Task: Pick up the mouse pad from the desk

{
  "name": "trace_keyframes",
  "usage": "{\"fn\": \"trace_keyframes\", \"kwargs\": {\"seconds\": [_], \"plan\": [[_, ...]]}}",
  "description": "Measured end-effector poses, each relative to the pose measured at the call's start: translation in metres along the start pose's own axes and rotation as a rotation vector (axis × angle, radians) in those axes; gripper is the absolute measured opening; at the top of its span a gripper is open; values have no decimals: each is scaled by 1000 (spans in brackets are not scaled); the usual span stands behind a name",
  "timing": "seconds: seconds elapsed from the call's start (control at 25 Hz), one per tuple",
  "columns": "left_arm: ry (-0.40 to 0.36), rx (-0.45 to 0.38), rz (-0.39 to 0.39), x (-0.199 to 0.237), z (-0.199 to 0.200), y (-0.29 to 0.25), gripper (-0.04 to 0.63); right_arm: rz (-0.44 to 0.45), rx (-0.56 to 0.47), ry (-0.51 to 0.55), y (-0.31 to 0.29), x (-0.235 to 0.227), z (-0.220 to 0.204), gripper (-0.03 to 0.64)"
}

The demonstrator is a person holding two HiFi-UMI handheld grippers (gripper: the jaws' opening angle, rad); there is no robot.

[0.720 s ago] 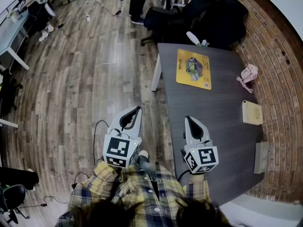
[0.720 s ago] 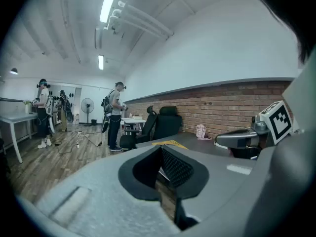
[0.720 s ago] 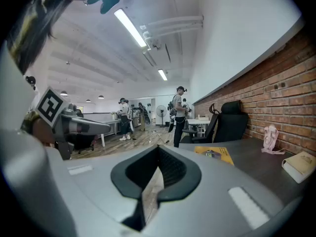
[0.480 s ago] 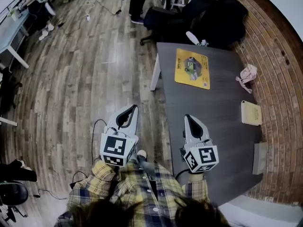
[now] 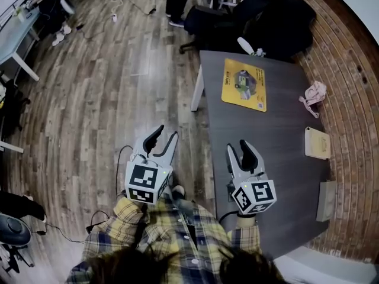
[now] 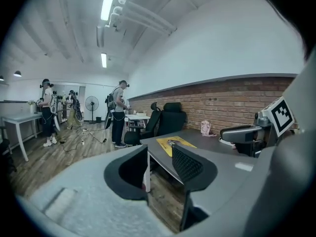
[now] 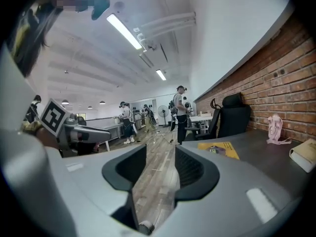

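Observation:
The yellow mouse pad (image 5: 244, 84) lies flat near the far end of the dark grey desk (image 5: 278, 135). It also shows in the left gripper view as the mouse pad (image 6: 175, 143) and in the right gripper view as the mouse pad (image 7: 217, 148), well beyond the jaws. My left gripper (image 5: 164, 134) hangs over the wooden floor left of the desk, open and empty. My right gripper (image 5: 239, 148) hovers over the desk's near left edge, open with nothing between its fingers. Both point toward the far end.
A pink cloth (image 5: 312, 93), a beige box (image 5: 317, 142) and a grey block (image 5: 327, 200) lie along the desk's right side by the brick wall. Black office chairs (image 5: 260, 16) stand behind the desk. People stand at the far end of the room (image 6: 118, 112); cables trail on the floor (image 5: 121, 158).
Both grippers' jaws stood together before and now stand apart. The left gripper has shifted slightly; the mouse pad has not moved on the desk.

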State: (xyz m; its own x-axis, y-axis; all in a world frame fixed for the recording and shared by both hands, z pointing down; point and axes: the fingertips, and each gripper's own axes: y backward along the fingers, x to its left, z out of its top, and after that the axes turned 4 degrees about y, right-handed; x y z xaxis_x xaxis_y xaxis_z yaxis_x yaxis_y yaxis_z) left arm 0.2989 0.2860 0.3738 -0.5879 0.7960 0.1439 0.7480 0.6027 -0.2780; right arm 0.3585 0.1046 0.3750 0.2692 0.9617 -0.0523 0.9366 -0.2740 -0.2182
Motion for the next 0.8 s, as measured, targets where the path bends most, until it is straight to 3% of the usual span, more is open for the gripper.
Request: {"fn": "trace_keyframes", "kwargs": {"seconds": [0.44,0.8], "plan": [[9,5,2,49,8,-45,221,7,23,-16,-64,-10,1,257],[-7,6,-48,116,46,-117,233,-20,29,-9,-156,-17,27,265]]}}
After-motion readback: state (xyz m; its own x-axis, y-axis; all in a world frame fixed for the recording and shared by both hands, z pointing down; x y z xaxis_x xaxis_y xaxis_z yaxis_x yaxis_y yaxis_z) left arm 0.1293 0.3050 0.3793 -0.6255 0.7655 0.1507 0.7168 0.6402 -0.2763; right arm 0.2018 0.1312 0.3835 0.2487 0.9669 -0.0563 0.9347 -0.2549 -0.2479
